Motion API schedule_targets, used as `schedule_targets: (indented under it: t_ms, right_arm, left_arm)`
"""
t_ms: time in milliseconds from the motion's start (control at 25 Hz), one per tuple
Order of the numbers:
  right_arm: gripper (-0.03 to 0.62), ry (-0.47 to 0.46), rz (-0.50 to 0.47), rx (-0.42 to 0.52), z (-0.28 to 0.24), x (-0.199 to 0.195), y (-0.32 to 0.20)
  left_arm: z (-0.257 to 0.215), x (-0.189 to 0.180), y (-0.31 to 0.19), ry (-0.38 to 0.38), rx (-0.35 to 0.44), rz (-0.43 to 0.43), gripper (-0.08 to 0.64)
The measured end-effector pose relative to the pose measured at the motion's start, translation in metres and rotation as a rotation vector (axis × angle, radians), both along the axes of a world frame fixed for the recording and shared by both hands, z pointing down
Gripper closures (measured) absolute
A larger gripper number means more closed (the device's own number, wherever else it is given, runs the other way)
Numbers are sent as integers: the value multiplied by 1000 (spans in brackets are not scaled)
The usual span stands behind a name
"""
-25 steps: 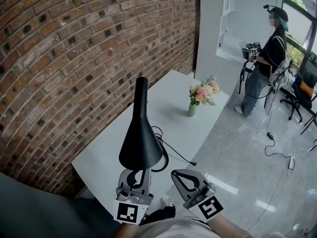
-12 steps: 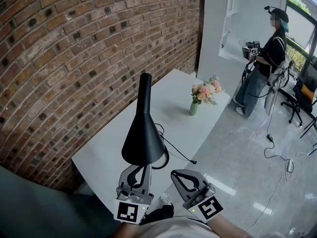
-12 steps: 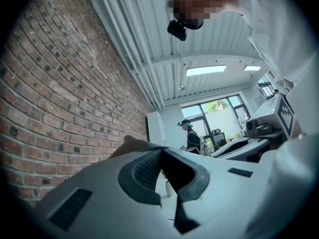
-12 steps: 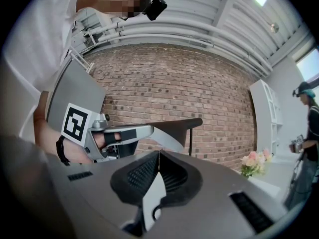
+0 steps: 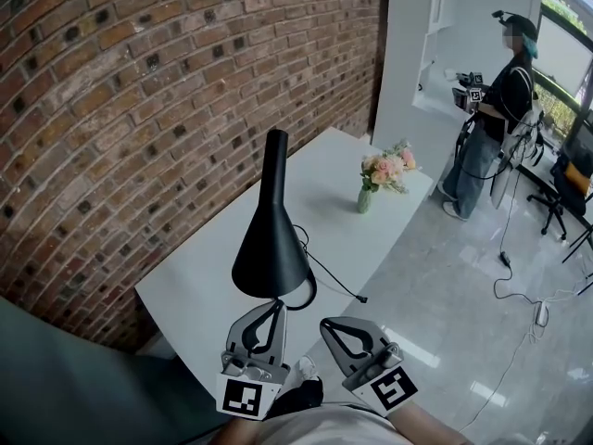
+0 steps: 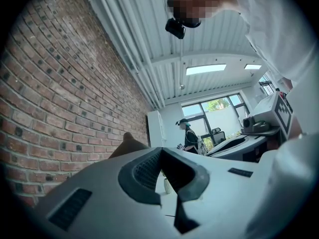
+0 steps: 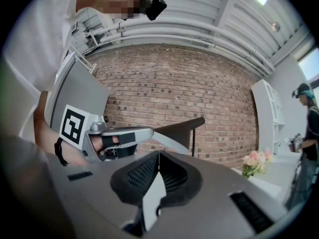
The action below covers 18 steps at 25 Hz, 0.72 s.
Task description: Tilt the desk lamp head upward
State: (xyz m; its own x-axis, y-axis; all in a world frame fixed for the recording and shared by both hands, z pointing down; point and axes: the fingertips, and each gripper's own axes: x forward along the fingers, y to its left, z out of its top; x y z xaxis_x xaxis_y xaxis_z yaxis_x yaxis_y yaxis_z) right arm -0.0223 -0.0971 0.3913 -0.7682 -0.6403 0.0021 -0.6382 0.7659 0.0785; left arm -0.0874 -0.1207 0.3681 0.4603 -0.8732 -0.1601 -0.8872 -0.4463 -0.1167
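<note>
The black desk lamp stands on the white table. Its cone head opens downward and its narrow end points up. My left gripper is shut, its tips just under the near rim of the cone; whether they touch it I cannot tell. In the left gripper view the jaws meet with nothing between them, and the lamp head shows behind. My right gripper is shut and empty, to the right of the lamp. The right gripper view shows the lamp head side-on.
A small vase of pink flowers stands at the table's far end. The lamp's black cable trails to the table's right edge. A brick wall runs along the left. A person stands far right beside an office chair.
The left gripper's tips, earlier hidden behind the cone's rim, now show just below it. The lamp sits slightly higher and further right in view. The right gripper has stayed put.
</note>
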Motion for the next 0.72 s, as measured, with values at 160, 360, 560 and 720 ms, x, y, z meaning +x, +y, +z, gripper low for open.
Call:
schedule_targets:
  t_ms: [160, 360, 560, 720]
  right_arm:
    - [574, 3, -13, 0, 0, -1, 7]
    - [574, 5, -26, 11, -4, -1, 14]
    - [574, 10, -32, 16, -4, 5, 22]
    - [574, 5, -25, 12, -4, 10, 26]
  left_arm:
    - [3, -1, 8, -2, -7, -12, 552]
    - [0, -3, 18, 1, -2, -30, 552]
    - [-1, 1, 26, -4, 5, -38, 552]
    - [-1, 7, 34, -7, 4, -37, 552]
